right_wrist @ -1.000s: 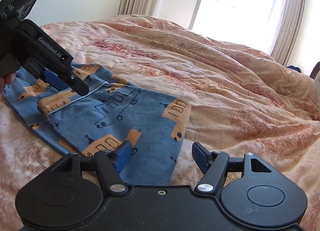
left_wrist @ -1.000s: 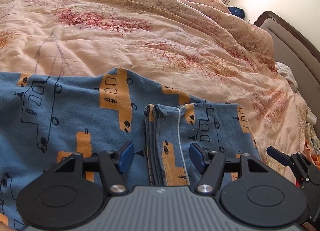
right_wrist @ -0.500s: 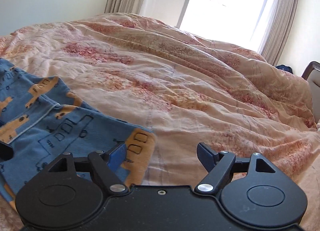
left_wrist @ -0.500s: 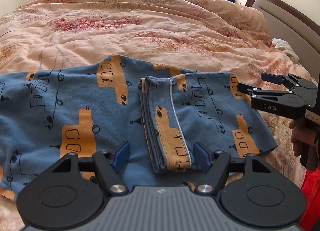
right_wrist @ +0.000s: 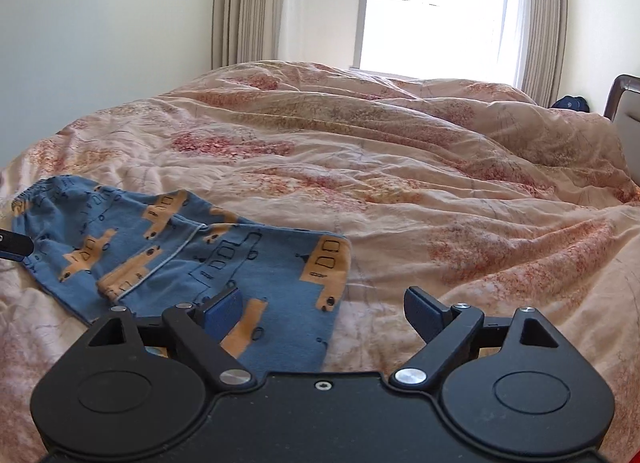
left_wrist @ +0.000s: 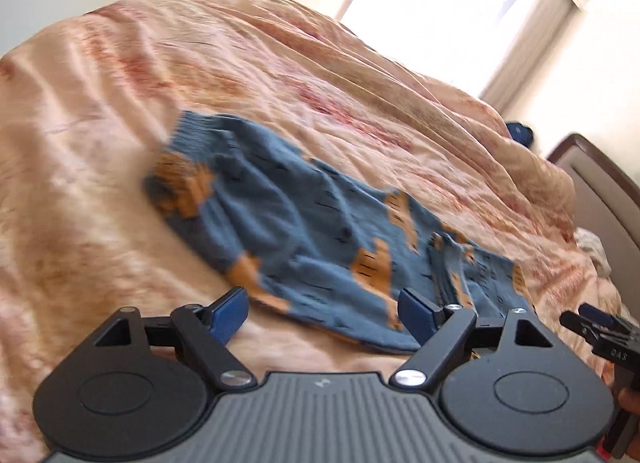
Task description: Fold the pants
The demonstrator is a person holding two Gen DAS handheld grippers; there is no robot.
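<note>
Blue pants [left_wrist: 304,231] printed with orange vehicles lie flat on the bed, leg ends folded back over the upper part, elastic waistband [left_wrist: 192,135] at the far left. The left wrist view is motion-blurred. My left gripper [left_wrist: 322,309] hovers at the near edge of the pants, jaws opening, pads pressing on nothing. In the right wrist view the pants [right_wrist: 180,255] lie low on the left. My right gripper [right_wrist: 322,309] hangs over their folded end, jaws opening, nothing gripped. Its left pad [right_wrist: 224,311] is above cloth, the right pad above the duvet.
A rumpled peach floral duvet [right_wrist: 400,167] covers the whole bed. A brown headboard [right_wrist: 624,103] and a dark blue object [right_wrist: 570,103] sit at the right. A bright window [right_wrist: 436,7] with curtains stands behind. The other gripper's tip [right_wrist: 12,247] shows at the left edge.
My left gripper has swung away to the left, so the whole pants and waistband now show. The right gripper has risen and pulled back. Both pairs of jaws stand wider.
</note>
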